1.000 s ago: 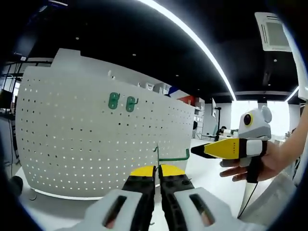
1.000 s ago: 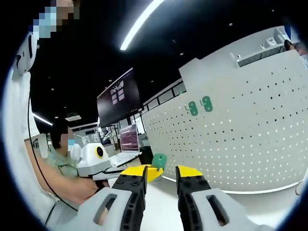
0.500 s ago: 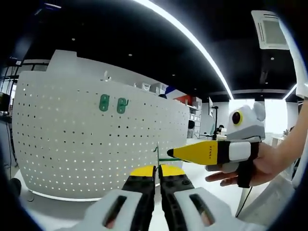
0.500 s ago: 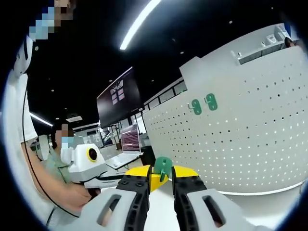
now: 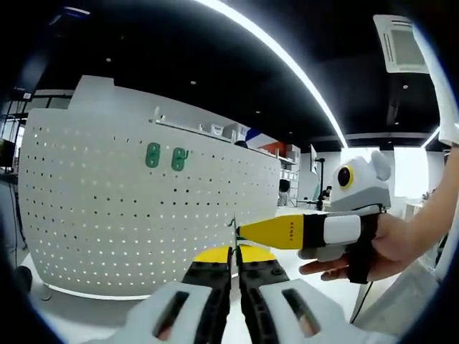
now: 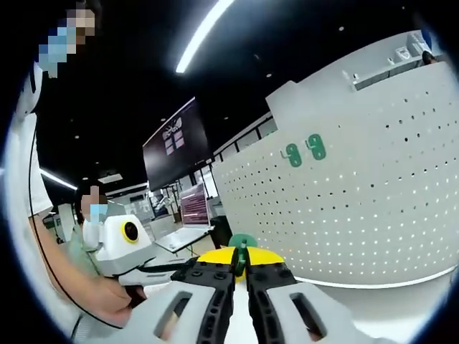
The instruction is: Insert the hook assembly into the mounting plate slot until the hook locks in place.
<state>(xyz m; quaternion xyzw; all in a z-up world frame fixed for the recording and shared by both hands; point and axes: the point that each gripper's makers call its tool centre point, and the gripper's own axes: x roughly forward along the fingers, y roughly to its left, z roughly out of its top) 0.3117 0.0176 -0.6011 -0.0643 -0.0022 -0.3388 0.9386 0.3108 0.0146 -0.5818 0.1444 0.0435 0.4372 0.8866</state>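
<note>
The white pegboard mounting plate (image 5: 143, 208) stands upright ahead, with two green hooks (image 5: 165, 156) hung on its upper part. My left gripper (image 5: 234, 251) is shut on a thin green wire hook (image 5: 234, 226) that rises just above its yellow tips. My right gripper (image 5: 247, 231) reaches in from the right, held in a hand, its yellow jaws meeting the hook. In the right gripper view the pegboard (image 6: 358, 208) is on the right with the same two hooks (image 6: 303, 150). There my right gripper (image 6: 240, 256) is shut on the hook's green plate (image 6: 242, 243).
A white table surface (image 5: 86, 315) runs under the pegboard's base. A person's hand (image 5: 391, 244) holds the right gripper. A seated person (image 6: 90, 236), a dark wall screen (image 6: 176, 143) and a monitor (image 6: 192, 208) are behind at left. Long ceiling lights run overhead.
My right gripper's jaws have gone from open to shut on the hook's green plate. In the left gripper view it has moved left up to the hook. The left gripper keeps its hold.
</note>
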